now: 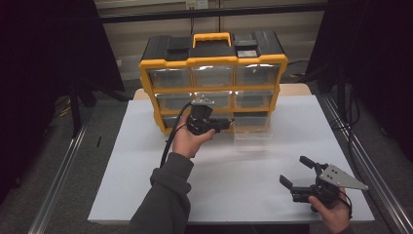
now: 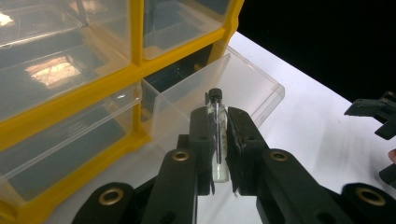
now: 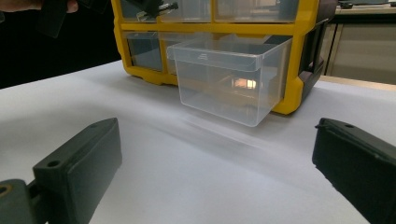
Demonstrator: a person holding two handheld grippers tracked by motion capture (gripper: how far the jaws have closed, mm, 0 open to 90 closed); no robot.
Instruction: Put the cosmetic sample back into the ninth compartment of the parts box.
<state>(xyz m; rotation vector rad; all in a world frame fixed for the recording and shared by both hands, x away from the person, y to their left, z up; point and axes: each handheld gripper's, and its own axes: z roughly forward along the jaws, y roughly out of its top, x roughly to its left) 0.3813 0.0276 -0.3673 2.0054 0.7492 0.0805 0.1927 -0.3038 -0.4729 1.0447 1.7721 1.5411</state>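
High view: on the left side, a hand in a grey-green knit sleeve (image 1: pixel 165 195) holds the left gripper (image 1: pixel 229 123), a black plastic tool with a cable looping down from it, up against the lower drawers of a yellow-framed, black-topped plastic organiser cabinet (image 1: pixel 213 61) with a yellow carry handle and three rows of clear drawers. The cabinet stands at the far edge of a smooth white tabletop (image 1: pixel 146 170). In the left gripper view, its two jaws are clamped on a small clear glass vial with a black screw cap (image 2: pixel 216 135), held upright with the cap poking above the jaws. Just beyond the vial is a clear plastic rectangular drawer (image 2: pixel 243 86), pulled out of the bottom row and open at the top; the vial is near its front wall, and whether it is above the opening I cannot tell. In the high view this drawer (image 1: pixel 252 134) juts forward onto the tabletop. Farther right, near the front edge, a hand holds the right gripper (image 1: pixel 298 171), black with a grey three-cornered plate on top; its jaws stand wide apart with nothing between them, well away from the cabinet. The right gripper view looks between its blocky matte jaws at the glossy, thin-walled drawer (image 3: pixel 229 79).
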